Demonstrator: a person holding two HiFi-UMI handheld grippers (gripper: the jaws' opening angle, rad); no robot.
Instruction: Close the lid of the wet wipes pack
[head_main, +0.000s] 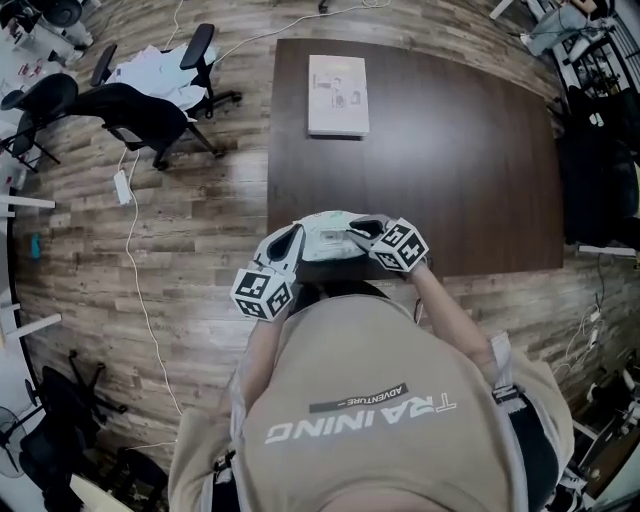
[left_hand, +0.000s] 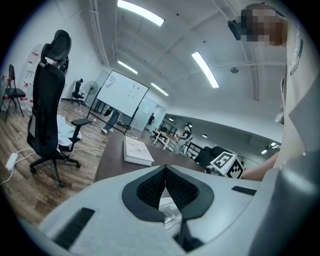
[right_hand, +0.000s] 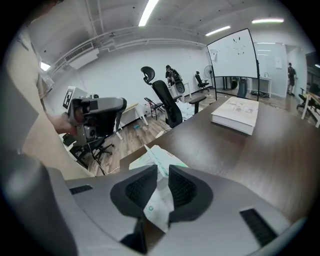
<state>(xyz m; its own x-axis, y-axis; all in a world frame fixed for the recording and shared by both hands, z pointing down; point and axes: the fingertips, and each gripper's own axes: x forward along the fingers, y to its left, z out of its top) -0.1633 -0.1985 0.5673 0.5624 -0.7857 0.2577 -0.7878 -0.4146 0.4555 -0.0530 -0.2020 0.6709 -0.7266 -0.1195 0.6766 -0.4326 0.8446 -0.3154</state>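
Head view: locate wet wipes pack (head_main: 325, 240) at near edge of table (head_main: 450, 150). Note left gripper (head_main: 290, 240) clamped on its left end, right gripper (head_main: 362, 232) pinching white lid flap (right_hand: 156, 202). Judged step: lid closing. Next: lower flap over opening, press flat.

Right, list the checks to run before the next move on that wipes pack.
1. Right gripper holds the lid: ok, the white flap sits between its jaws.
2. Left gripper steadies the wipes pack: ok, jaws closed on its end.
3. Lid shut: not ok, the flap is lifted off the pack.
4. Pack on the table: ok, at the near edge.
5. Book out of the way: ok, on the far side.
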